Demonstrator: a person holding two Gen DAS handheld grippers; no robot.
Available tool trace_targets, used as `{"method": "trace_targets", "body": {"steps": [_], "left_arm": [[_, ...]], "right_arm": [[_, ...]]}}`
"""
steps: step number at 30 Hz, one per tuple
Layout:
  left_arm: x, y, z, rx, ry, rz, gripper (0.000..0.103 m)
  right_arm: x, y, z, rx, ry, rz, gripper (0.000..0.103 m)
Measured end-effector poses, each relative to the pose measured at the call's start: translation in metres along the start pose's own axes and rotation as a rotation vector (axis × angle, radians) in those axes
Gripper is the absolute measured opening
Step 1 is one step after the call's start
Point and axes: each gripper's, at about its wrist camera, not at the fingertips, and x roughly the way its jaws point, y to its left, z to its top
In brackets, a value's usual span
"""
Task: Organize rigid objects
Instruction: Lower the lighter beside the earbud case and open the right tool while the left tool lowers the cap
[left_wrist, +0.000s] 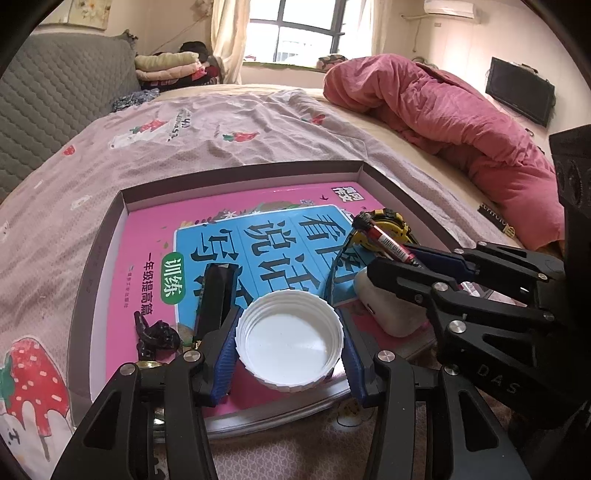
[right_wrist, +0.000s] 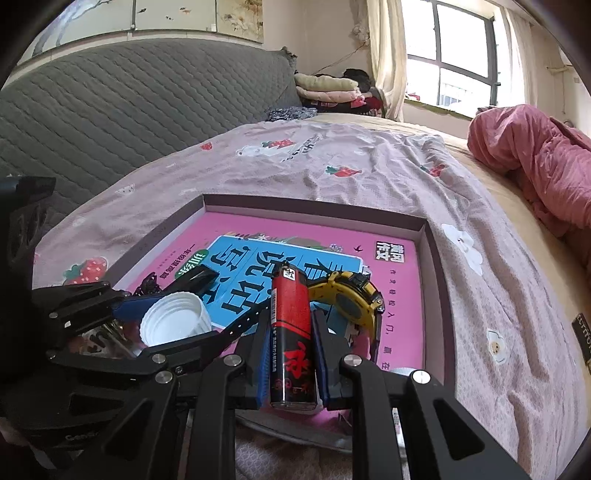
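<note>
My left gripper is shut on a white ribbed bottle cap, open side up, held over the near edge of a shallow cardboard box lid. The cap also shows in the right wrist view. My right gripper is shut on a red and black lighter, upright between the blue pads; the lighter also shows in the left wrist view. A pink and blue book lies in the box. On it lie a yellow tape measure, a black bar and a black hair clip.
The box sits on a bed with a pink strawberry-print sheet. A white rounded object lies on the book beside the right gripper. A rumpled pink duvet lies at the far right. A grey quilted headboard stands at the left.
</note>
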Motion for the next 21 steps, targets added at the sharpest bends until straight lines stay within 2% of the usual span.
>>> {"method": "trace_targets", "body": {"steps": [13, 17, 21], "left_arm": [[0.002, -0.003, 0.0, 0.015, -0.001, 0.0, 0.051], [0.002, -0.003, 0.001, 0.016, -0.002, -0.004, 0.051], [0.002, -0.004, 0.001, 0.018, -0.002, -0.003, 0.051]], "right_arm": [[0.003, 0.0, 0.0, -0.042, 0.017, -0.022, 0.021], [-0.001, -0.002, -0.002, -0.041, 0.016, -0.036, 0.032], [-0.014, -0.008, -0.004, -0.012, -0.017, -0.042, 0.036]]}}
